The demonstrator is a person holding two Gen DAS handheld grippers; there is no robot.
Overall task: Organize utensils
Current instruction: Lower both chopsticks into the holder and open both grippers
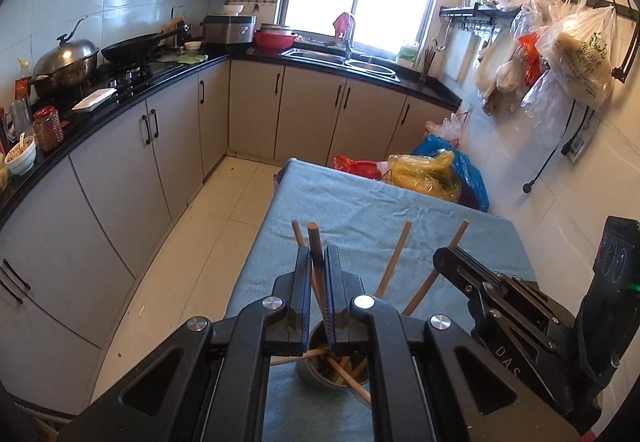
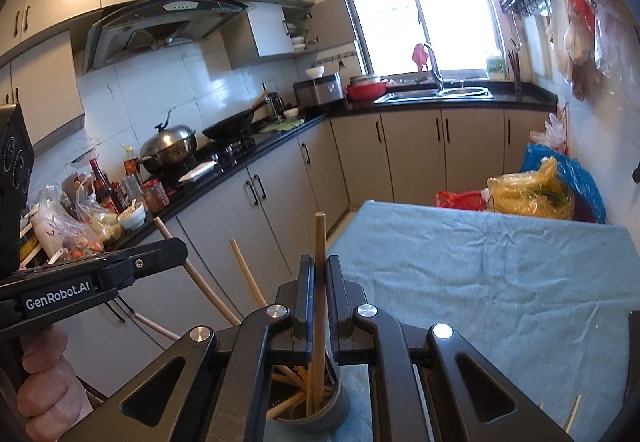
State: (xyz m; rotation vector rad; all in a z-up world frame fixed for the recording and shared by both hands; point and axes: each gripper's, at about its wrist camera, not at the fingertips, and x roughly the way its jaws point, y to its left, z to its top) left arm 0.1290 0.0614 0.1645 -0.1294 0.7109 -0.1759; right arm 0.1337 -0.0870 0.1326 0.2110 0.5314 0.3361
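A round metal cup (image 1: 316, 378) stands on the blue cloth near the table's front edge, with several wooden chopsticks leaning in it. My left gripper (image 1: 318, 262) is shut on one upright chopstick (image 1: 314, 242) directly above the cup. My right gripper (image 2: 319, 274) is shut on another upright chopstick (image 2: 320, 242) whose lower end reaches into the cup (image 2: 324, 414). The right gripper also shows in the left wrist view (image 1: 452, 258), just right of the cup. The left gripper shows in the right wrist view (image 2: 160, 254), at the left.
The table with the blue cloth (image 1: 380, 210) runs away from me; plastic bags (image 1: 428, 174) sit at its far end. A black kitchen counter (image 1: 120, 98) with pots and jars runs along the left. Two more chopsticks (image 2: 572, 418) lie on the cloth at the right.
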